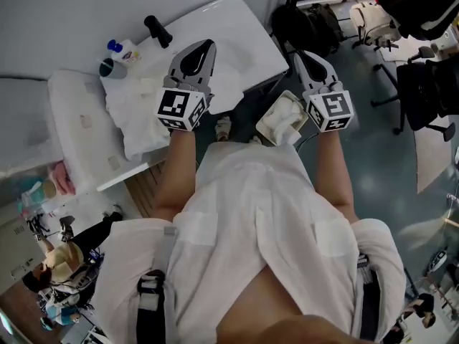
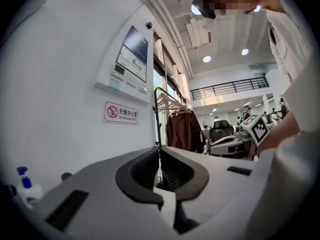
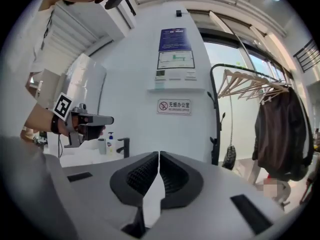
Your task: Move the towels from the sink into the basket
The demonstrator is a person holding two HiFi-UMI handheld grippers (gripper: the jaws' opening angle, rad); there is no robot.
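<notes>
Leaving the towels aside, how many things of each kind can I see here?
Grey two-jaw grippers: 2, left gripper and right gripper
Black faucet: 1
White soap bottle with blue pump: 1
Dark round cup: 1
Pale basket: 1
Total: 6

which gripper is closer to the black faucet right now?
Left. The left gripper is just right of the faucet, over the white counter, jaws shut. The right gripper is further right, past the counter's edge, also shut.
</notes>
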